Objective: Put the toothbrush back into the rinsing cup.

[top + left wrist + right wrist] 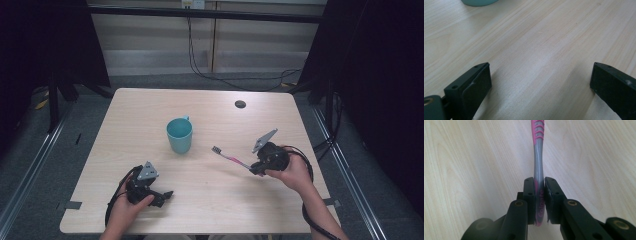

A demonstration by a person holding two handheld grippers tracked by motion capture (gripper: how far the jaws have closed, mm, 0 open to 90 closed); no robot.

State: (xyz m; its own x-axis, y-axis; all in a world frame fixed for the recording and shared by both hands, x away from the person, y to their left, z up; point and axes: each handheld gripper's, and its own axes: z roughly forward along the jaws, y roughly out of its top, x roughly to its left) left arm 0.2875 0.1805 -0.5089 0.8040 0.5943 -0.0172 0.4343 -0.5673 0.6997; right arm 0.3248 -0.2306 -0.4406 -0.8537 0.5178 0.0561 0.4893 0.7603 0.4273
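Note:
A pink and grey toothbrush (229,157) is held just above the table, its head pointing left toward a teal mug (179,135). My right gripper (256,168) is shut on the toothbrush's handle end. In the right gripper view the toothbrush (538,165) runs straight up from between the two pads, with my right gripper (539,185) clamped on it. My left gripper (167,195) rests low at the table's front left, held by a hand. Its jaws stand wide apart in the left gripper view, my left gripper (540,77) having only bare wood between them. The mug's base (479,2) shows at the top left edge.
The light wooden table (150,105) has a dark round cable hole (240,104) at its back right. Black cables trail from both grippers over the front edge. Dark curtains and metal floor rails flank the table.

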